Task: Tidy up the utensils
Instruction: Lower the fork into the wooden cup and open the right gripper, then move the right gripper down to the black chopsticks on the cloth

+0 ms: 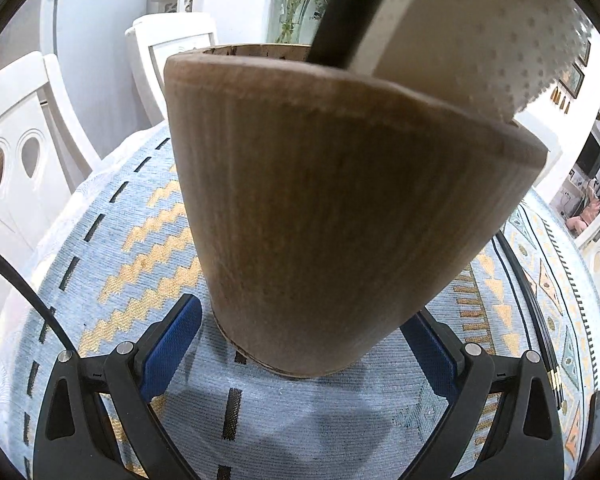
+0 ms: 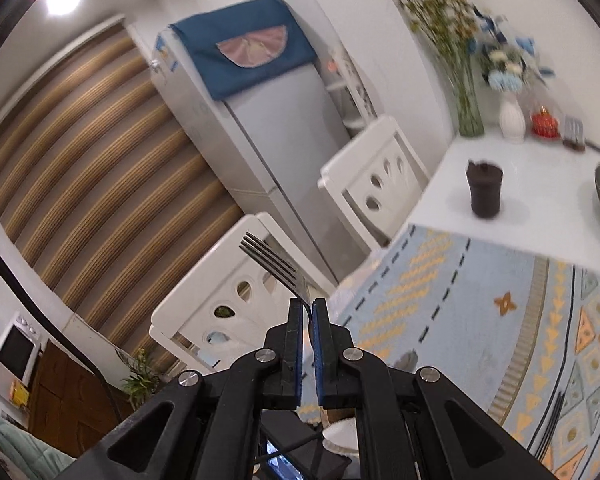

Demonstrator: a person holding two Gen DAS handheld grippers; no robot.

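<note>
Fork (image 2: 274,266) up in the air, pinched at the neck between the blue pads of the right gripper (image 2: 309,308), tines jutting forward and up to the left past the fingertips. Those jaws are pressed almost together on the thin metal. No readable writing anywhere. Over on the other side, the wooden holder (image 1: 320,216) stands on the patterned cloth (image 1: 140,240) right between the fingers of the left gripper (image 1: 300,344); both blue pads sit against its base, spread wide around it. A white perforated utensil (image 1: 472,32) leans out of its mouth above.
</note>
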